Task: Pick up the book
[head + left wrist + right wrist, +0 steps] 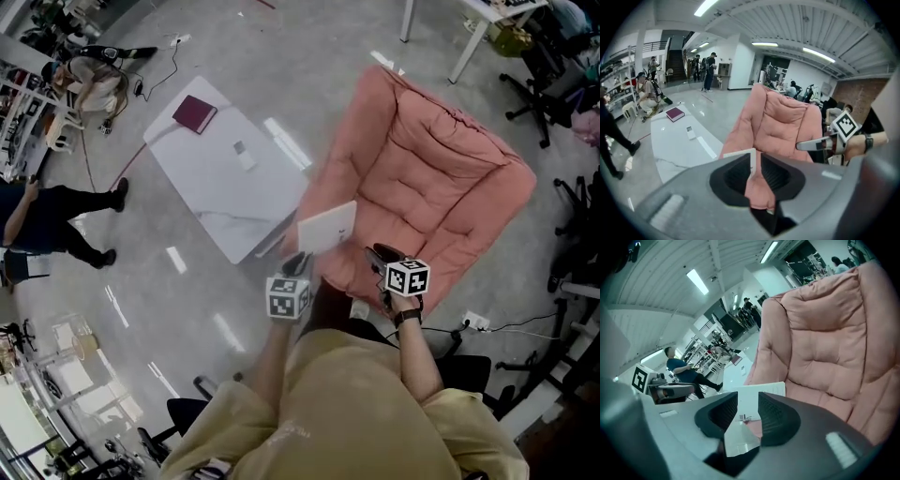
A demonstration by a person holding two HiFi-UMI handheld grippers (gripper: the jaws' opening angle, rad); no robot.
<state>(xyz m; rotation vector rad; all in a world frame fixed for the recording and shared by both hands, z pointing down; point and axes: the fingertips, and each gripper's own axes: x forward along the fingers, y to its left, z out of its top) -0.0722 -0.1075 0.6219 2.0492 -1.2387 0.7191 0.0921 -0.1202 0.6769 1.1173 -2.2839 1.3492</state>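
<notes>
Pink armchair (pixel 441 178) bears white book (pixel 328 227), seemingly on armrest; left claw (pixel 296 265), right claw (pixel 377 255) both apart.

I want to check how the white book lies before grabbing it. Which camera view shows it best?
The head view: the whole white book shows from above, resting on the edge of the pink chair. The left gripper view shows only a corner above the jaws; the right gripper view shows more, partly hidden by the jaws.
</notes>
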